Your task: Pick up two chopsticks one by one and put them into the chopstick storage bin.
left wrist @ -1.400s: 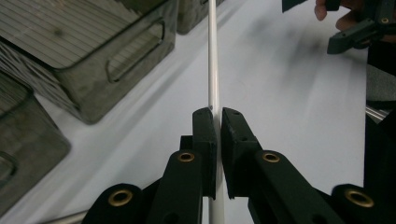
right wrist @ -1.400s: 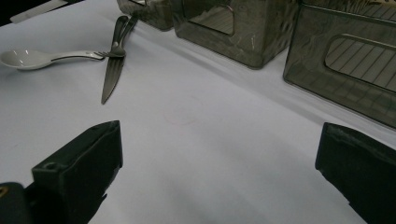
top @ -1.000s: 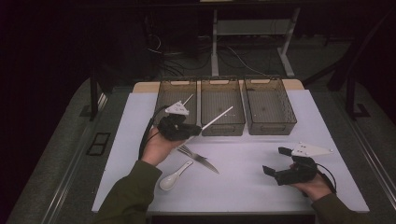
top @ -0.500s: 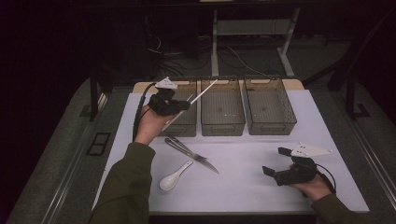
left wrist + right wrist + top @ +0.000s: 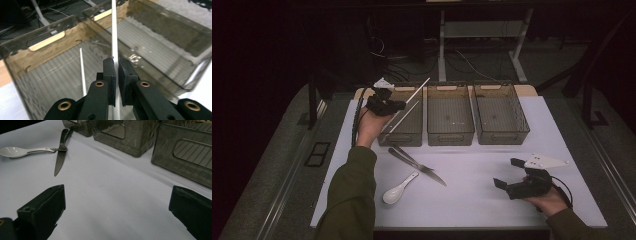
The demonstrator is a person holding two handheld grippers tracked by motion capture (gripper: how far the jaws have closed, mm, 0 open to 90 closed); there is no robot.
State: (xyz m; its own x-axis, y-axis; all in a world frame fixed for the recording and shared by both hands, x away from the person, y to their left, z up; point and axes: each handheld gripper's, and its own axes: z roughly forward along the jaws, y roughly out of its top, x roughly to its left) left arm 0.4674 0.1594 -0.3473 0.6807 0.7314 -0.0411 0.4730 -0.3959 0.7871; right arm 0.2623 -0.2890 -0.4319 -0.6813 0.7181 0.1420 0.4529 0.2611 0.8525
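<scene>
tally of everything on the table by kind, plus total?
Smoked clear plastic bins: 3
Thin white chopsticks: 2 (one clamped in the left gripper, one in the left bin)
White ceramic soup spoon: 1
Dark metal knife: 1
Dark metal fork: 1
Total: 8

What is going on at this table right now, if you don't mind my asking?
A person is sorting cutlery into bins. The left gripper is shut on a white chopstick and holds it over the left bin, where another chopstick already lies. The right gripper rests open on the table. A spoon, a knife and a fork are not yet sorted.
</scene>
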